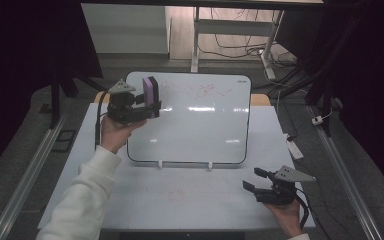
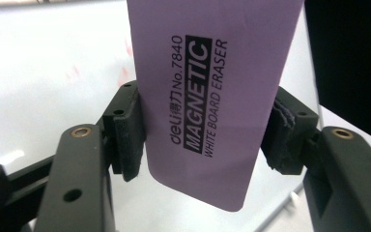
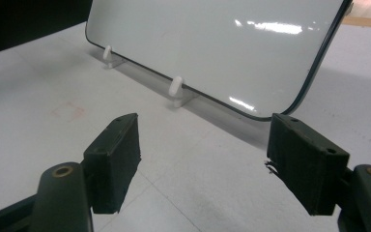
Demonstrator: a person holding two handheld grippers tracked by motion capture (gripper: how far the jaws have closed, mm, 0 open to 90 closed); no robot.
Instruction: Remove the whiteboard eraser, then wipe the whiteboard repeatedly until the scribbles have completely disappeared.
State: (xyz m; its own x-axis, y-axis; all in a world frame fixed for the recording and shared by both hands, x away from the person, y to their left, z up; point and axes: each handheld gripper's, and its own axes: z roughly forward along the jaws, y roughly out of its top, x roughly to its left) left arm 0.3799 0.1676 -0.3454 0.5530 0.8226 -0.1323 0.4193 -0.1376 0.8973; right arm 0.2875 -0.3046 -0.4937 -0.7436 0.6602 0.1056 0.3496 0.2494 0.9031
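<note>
A whiteboard (image 1: 195,125) leans on two small white feet on the table, with faint red marks (image 1: 195,90) near its top edge. My left gripper (image 1: 147,106) is shut on a purple magnetic eraser (image 1: 151,95), held at the board's upper left corner. In the left gripper view the eraser (image 2: 207,96) stands between both pads, its label facing the camera, with the board (image 2: 43,87) behind it. My right gripper (image 1: 255,180) is open and holds nothing, low over the table at the front right. The right gripper view has the board's lower edge (image 3: 212,53) ahead of it.
The white table (image 1: 190,195) carries a faint red square mark (image 1: 176,195) in front of the board. A white tag (image 1: 294,149) lies at the table's right edge. Dark curtains flank the scene; cables and desk legs stand behind.
</note>
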